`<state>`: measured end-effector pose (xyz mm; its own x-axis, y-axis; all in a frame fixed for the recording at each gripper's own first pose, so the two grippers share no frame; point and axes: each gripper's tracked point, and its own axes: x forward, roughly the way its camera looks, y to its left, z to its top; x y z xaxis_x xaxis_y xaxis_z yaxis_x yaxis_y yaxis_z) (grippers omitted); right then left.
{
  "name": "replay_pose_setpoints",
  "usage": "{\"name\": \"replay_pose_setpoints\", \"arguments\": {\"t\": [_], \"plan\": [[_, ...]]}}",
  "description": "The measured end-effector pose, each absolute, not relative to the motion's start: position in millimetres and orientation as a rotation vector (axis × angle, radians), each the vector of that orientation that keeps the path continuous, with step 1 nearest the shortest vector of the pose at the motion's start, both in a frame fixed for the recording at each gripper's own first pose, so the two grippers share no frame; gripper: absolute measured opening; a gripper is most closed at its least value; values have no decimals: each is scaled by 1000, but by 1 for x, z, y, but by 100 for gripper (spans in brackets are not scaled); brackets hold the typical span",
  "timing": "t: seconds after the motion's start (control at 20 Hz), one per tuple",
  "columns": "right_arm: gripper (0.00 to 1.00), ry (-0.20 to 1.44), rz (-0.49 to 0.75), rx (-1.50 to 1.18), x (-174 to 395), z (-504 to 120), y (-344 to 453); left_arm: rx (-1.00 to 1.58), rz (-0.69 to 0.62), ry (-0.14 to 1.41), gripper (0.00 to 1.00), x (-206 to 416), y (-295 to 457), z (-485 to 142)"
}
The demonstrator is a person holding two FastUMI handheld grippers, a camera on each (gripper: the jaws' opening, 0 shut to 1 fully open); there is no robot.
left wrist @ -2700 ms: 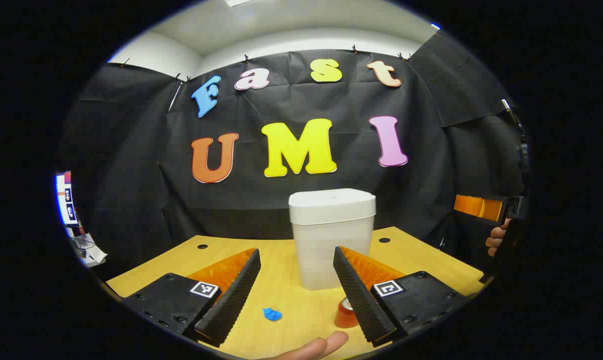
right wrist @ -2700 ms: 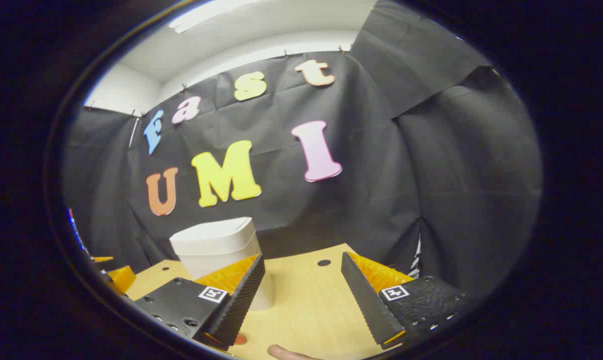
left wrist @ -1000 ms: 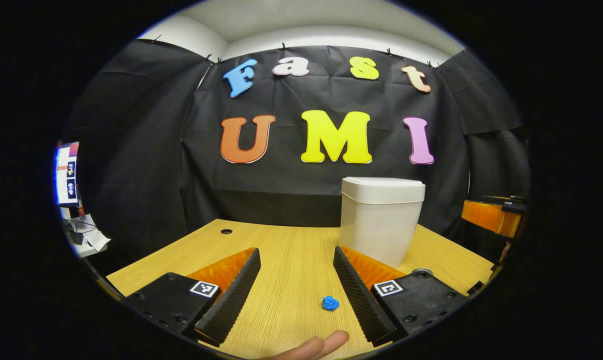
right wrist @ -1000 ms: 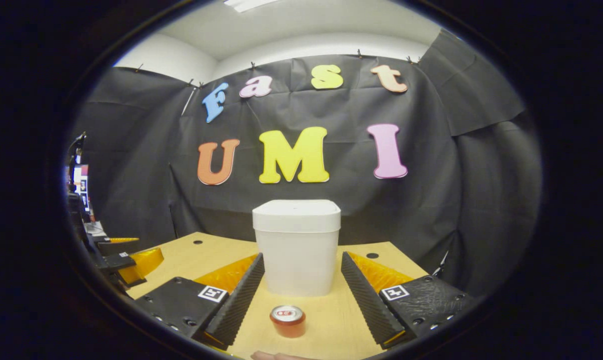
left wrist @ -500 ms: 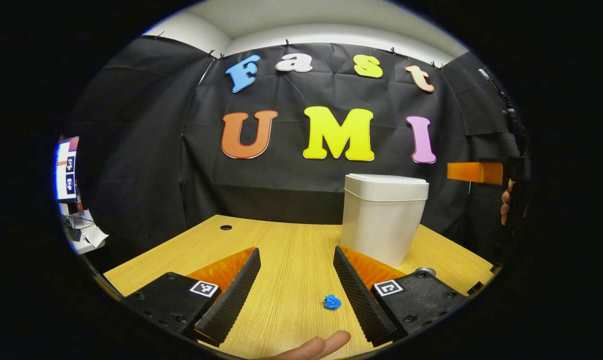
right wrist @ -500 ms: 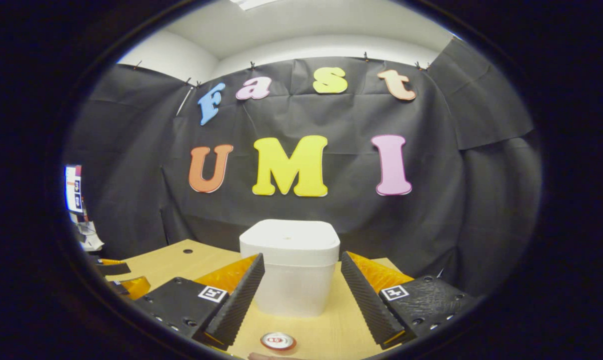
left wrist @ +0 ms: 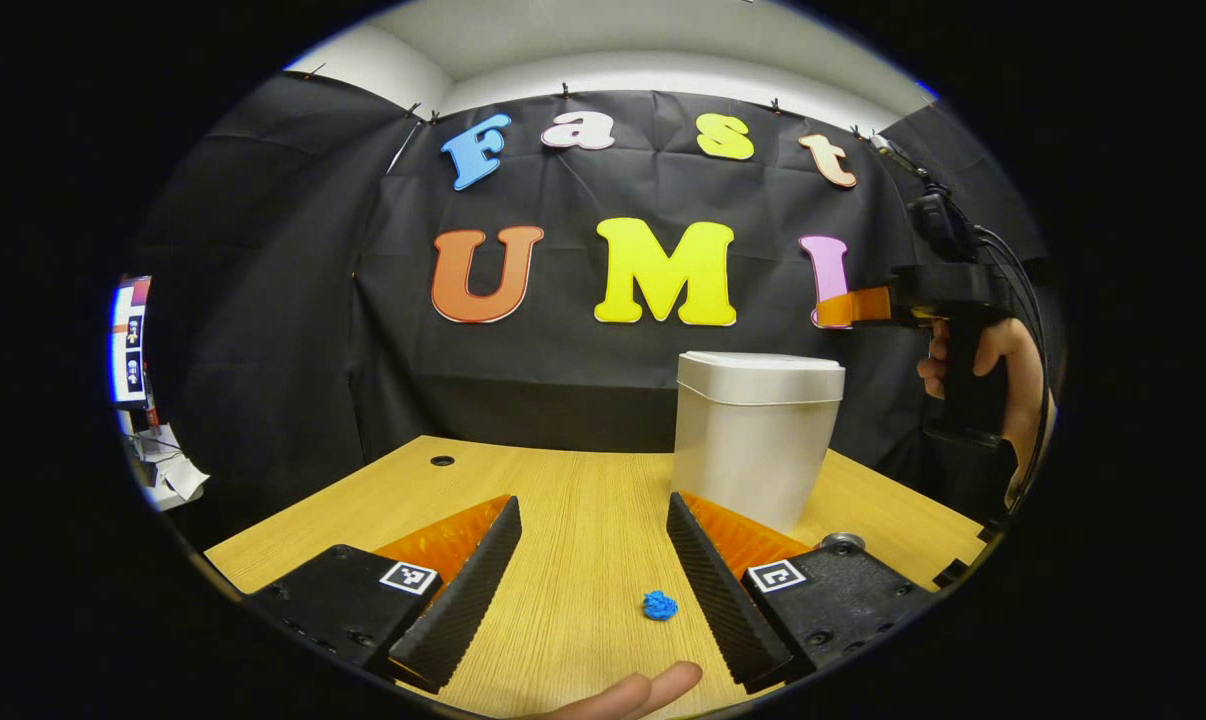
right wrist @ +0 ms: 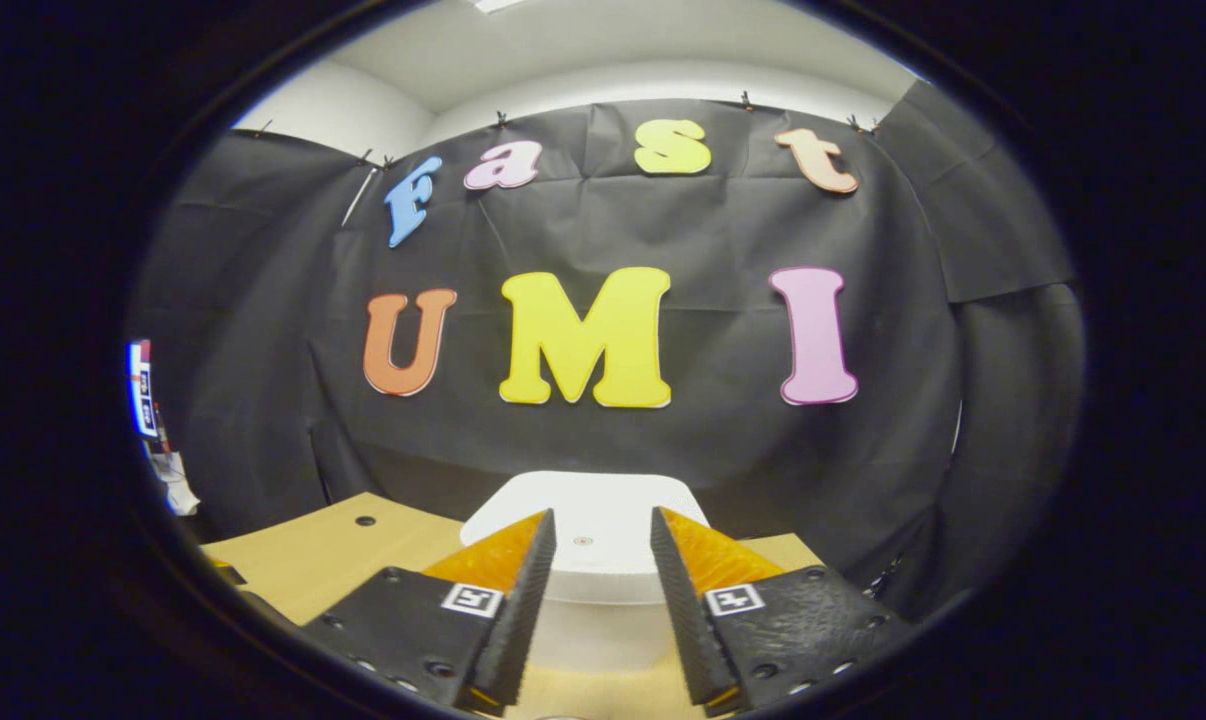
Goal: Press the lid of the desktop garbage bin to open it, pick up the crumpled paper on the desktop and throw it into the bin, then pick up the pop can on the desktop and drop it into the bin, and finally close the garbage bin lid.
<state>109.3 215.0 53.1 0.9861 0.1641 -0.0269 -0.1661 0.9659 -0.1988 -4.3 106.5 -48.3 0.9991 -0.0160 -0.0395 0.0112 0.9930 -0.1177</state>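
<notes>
The white desktop bin [left wrist: 753, 465] stands on the wooden table [left wrist: 563, 490], right of centre, with its lid [left wrist: 760, 372] down. A small blue crumpled paper [left wrist: 660, 605] lies on the table just inside my left gripper's right finger. My left gripper [left wrist: 593, 503] is open and low over the table, holding nothing. The pop can's top [left wrist: 843, 543] peeks out behind that right finger. In the left gripper view, a hand [left wrist: 993, 365] holds my right gripper [left wrist: 848, 307] above the bin. In the right gripper view, my right gripper [right wrist: 601, 516] hovers over the lid [right wrist: 583, 495], its jaws narrowed but apart.
A screen [left wrist: 128, 340] and some clutter sit off the table's left edge. A cable hole [left wrist: 442, 461] marks the table's far left. A person's fingertip [left wrist: 643, 690] shows at the bottom of the left gripper view. The black cloth wall stands close behind the bin.
My right gripper has risen and moved forward over the bin lid, and its jaws have narrowed. The can has dropped out of its view. My left gripper has barely moved.
</notes>
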Motion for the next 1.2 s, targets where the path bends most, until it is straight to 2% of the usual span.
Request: {"name": "replay_pose_setpoints", "arguments": {"t": [0.05, 0.2, 0.25, 0.35, 0.5, 0.55, 0.6, 0.7, 0.8, 0.9, 0.95, 1.2], "plan": [[40, 13, 163, -217, 119, 49, 221, -121, -13, 42, 97, -3, 107, -49], [17, -6, 168, -299, 131, 44, 233, -129, -11, 50, 97, -3, 107, -51], [5, -7, 173, -308, 136, 42, 236, -131, -8, 49, 97, -2, 107, -52], [1, 14, 176, -316, 141, 38, 238, -134, 4, 56, 97, -1, 108, -53], [0, 50, 157, -179, 151, 37, 230, -124, 28, 61, 97, 1, 111, -55], [0, 73, 135, -149, 155, 35, 222, -120, 37, 55, 100, 1, 111, -54], [0, 97, 149, -141, 158, 30, 223, -115, 35, 51, 97, 3, 109, -53], [0, 135, 209, -127, 168, 18, 230, -104, 29, 63, 97, 11, 103, -55], [0, 185, 198, -133, 175, 4, 220, -91, 44, 83, 97, 18, 101, -56], [4, 173, 213, -157, 178, 4, 220, -69, 81, 84, 97, 20, 101, -50], [1, 168, 214, -169, 176, 4, 221, -61, 93, 79, 97, 21, 99, -45], [1, 137, 194, -250, 177, -1, 218, -78, 68, 52, 96, 17, 64, -21]]}}
